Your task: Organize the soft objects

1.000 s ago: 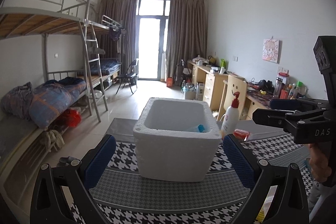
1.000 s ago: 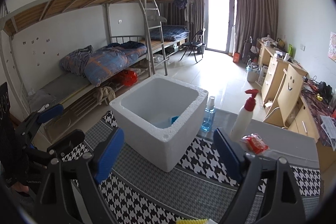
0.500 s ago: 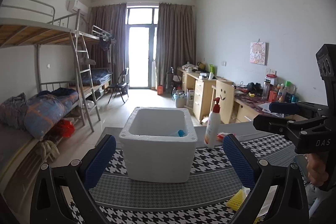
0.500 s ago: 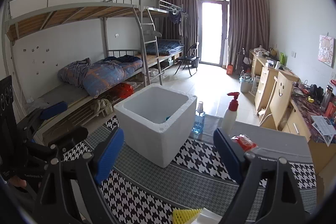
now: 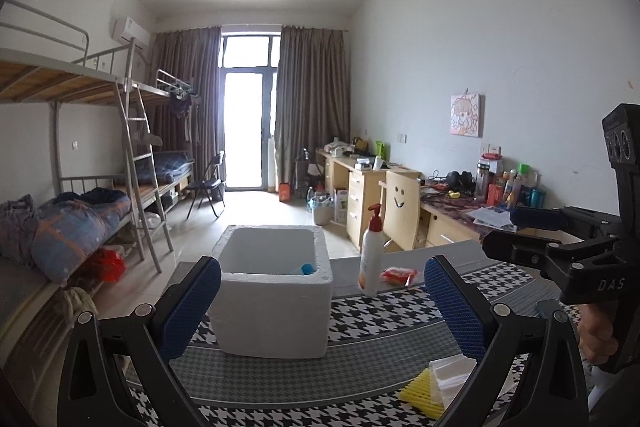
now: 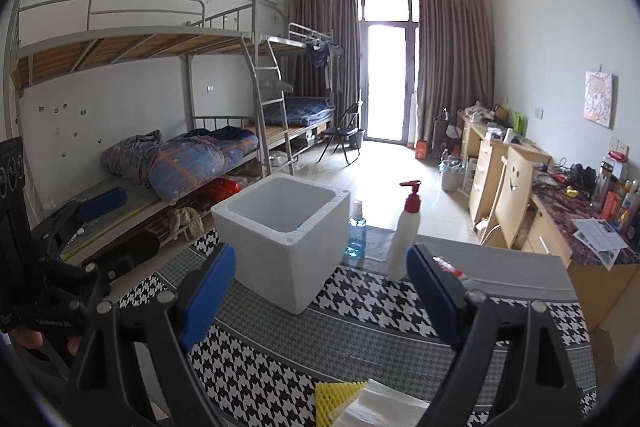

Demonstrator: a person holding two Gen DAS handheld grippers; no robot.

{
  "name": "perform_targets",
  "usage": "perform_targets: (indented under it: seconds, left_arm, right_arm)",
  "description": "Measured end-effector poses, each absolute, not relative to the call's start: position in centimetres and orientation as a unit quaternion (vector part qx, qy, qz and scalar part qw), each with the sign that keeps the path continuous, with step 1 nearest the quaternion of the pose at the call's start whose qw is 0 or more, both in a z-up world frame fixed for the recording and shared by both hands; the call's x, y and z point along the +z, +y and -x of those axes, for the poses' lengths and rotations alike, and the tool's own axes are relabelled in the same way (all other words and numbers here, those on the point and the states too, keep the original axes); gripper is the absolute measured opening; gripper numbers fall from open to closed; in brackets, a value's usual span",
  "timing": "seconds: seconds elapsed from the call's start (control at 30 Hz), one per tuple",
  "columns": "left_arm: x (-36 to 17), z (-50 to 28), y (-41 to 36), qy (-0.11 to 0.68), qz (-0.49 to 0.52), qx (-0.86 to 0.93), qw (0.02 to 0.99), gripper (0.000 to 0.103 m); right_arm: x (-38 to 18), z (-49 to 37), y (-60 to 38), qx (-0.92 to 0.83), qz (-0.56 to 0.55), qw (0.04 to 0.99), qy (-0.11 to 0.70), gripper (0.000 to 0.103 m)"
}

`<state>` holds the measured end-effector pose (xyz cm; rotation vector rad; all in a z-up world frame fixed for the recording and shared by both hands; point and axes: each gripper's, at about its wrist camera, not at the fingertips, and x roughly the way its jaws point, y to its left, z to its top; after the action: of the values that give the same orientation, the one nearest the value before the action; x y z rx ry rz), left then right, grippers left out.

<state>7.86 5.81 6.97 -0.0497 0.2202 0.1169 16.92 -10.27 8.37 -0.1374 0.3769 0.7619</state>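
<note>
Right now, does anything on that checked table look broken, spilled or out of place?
Mostly tidy. The white foam box has a chipped rim at its near corner, and it sits skewed to the houndstooth tablecloth. The white pump bottle with red top stands upright; no spill shows. Yellow foam netting overlaps a white packet at the near edge.

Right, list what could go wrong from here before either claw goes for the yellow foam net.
1. The pump bottle stands tall and narrow beside the foam box; a sweeping right claw could topple it.
2. The yellow foam net overlaps white packing foam at the table's near edge; a grab may drag both off.
3. The light foam box could slide if bumped.
</note>
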Motion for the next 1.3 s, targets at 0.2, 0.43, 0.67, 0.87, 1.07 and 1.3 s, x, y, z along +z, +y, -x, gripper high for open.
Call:
perform_targets:
  seconds: [0.2,0.43,0.67,0.87,1.07,1.3]
  left_arm:
    - [6.9,-7.4,4.7,0.104,0.013,0.052,0.993,0.102]
    - [6.5,-7.0,3.5,0.098,0.009,0.042,0.994,0.102]
    - [5.8,-7.0,2.5,0.103,0.016,0.027,0.994,0.102]
    - [5.4,-7.0,2.1,0.109,0.027,0.01,0.994,0.102]
    - [4.9,-7.0,1.6,0.108,0.021,0.001,0.994,0.102]
    - [4.0,-7.1,0.8,0.105,0.009,0.012,0.994,0.102]
  right_arm:
    - [8.2,-15.8,-12.0,0.354,0.058,0.918,0.17,0.09]
    - [7.5,-15.0,-13.5,0.335,0.051,0.926,0.164,0.09]
    - [6.9,-14.7,-15.0,0.315,0.038,0.934,0.163,0.09]
    - [6.1,-14.1,-16.2,0.301,0.032,0.939,0.162,0.09]
    - [5.3,-14.1,-17.2,0.288,0.022,0.943,0.168,0.09]
    - [4.4,-13.6,-18.2,0.271,0.024,0.948,0.162,0.09]
